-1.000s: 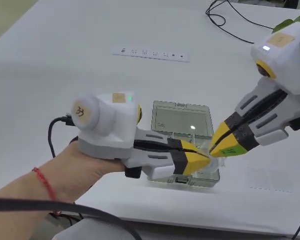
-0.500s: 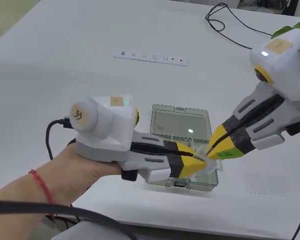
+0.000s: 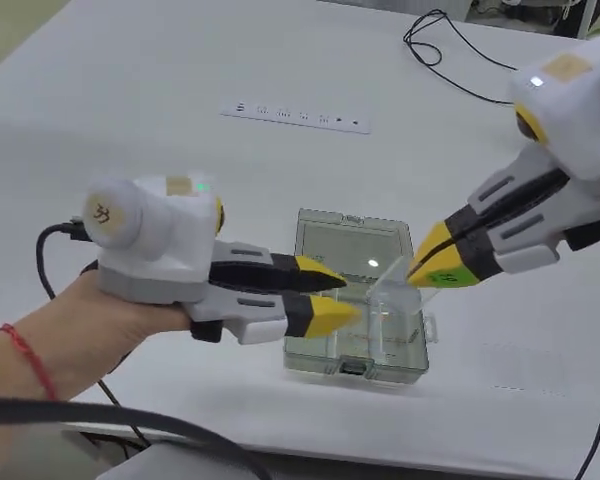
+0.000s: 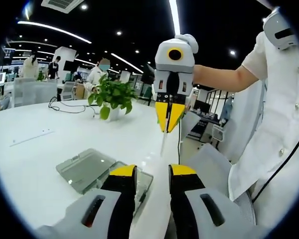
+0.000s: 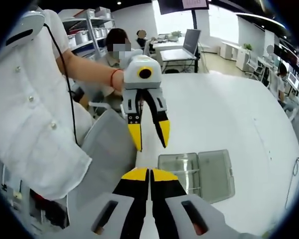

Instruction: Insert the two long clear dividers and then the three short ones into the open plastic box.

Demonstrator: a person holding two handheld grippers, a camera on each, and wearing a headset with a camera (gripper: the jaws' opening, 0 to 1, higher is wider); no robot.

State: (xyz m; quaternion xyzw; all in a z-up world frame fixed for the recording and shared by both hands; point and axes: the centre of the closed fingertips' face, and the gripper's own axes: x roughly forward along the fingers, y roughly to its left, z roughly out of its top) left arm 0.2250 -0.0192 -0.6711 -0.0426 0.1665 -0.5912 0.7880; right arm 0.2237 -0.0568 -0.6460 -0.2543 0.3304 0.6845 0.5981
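Observation:
The clear plastic box lies open near the table's front edge, its lid flat behind it. My right gripper is shut on a clear divider, which hangs slanted over the box's right half. My left gripper is open and holds nothing, just left of the divider, above the box. In the left gripper view my open left gripper faces the right gripper, with the thin divider below it. In the right gripper view the right gripper is shut, the open left gripper hovers over the box.
A white power strip lies further back on the white table, and a black cable loops at the far right. The table's front edge runs just below the box. A potted plant stands on the far side.
My left gripper has let go of the divider, opened and drawn back to the left. The right gripper still holds the divider over the box, now more plainly visible.

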